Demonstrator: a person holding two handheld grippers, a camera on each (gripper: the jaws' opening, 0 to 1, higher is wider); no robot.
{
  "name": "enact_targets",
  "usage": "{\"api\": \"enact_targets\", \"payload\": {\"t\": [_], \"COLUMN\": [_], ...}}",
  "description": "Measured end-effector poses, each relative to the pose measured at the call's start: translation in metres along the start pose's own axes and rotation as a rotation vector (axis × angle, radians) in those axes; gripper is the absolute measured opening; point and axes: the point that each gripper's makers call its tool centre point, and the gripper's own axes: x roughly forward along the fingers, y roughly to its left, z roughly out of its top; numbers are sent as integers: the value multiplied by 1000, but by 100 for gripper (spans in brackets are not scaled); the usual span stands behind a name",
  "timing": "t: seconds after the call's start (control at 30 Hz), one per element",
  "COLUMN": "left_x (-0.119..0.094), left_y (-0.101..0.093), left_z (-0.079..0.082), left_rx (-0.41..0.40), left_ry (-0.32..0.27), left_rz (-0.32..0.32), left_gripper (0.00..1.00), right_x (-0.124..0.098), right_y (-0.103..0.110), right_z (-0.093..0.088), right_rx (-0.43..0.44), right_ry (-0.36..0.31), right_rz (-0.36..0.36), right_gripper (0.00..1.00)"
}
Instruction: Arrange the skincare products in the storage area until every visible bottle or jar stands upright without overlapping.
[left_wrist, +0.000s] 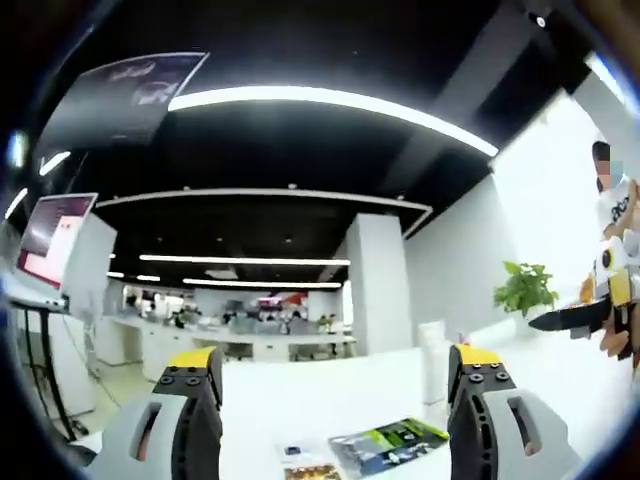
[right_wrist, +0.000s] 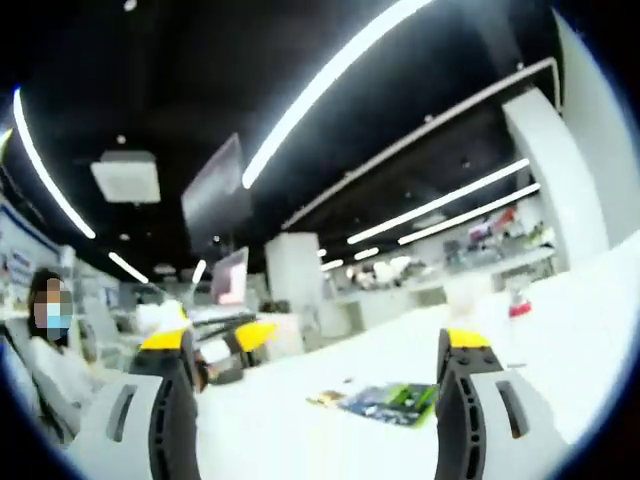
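Both views tilt up toward the office ceiling. My left gripper (left_wrist: 335, 362) is open, its yellow-tipped jaws wide apart over a white table (left_wrist: 320, 395) with nothing between them. My right gripper (right_wrist: 313, 342) is also open and holds nothing over the same white table (right_wrist: 330, 375). A small item with a red part (right_wrist: 518, 305) and a white container (right_wrist: 465, 293) stand far back on the table, too small to identify. A white cylinder (left_wrist: 432, 350) stands by the left gripper's right jaw.
A printed colour sheet (left_wrist: 390, 445) (right_wrist: 390, 400) lies on the table in front. A person (left_wrist: 615, 210) at the right edge holds another yellow and black gripper (left_wrist: 565, 315). A potted plant (left_wrist: 525, 288) stands nearby. A seated person (right_wrist: 45, 350) and monitors (right_wrist: 228, 275) are on the left.
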Motion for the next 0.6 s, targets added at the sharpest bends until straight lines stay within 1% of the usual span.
{"api": "enact_targets", "payload": {"t": [0.1,0.17,0.2,0.27,0.33,0.43,0.53,0.6], "left_x": [-17,-25,-32,-41,-50,-62,-76,-85], "left_y": [-14,-17,-18,-18,-11,-2,2,3], "left_z": [-5,-8,-10,-11,-19,-31,-37,-38], "left_rx": [-7,-33,-68,-123,-162,-151,-156,-173], "left_ry": [56,85,102,117,165,236,265,269], "left_rz": [-94,-130,-146,-166,-150,-137,-147,-153], "left_gripper": [98,99,99,99,100,100,100,100], "right_x": [-22,-33,-41,-53,-64,-79,-95,-105], "right_y": [1,0,-2,-9,-12,-12,-15,-15], "right_z": [-6,-9,-9,-6,-3,0,3,4], "right_rx": [27,33,20,-29,-75,-114,-128,-130], "right_ry": [4,10,13,8,9,18,35,39], "right_rz": [-3,-16,-36,-74,-97,-112,-142,-159], "right_gripper": [100,100,100,100,100,100,100,100]}}
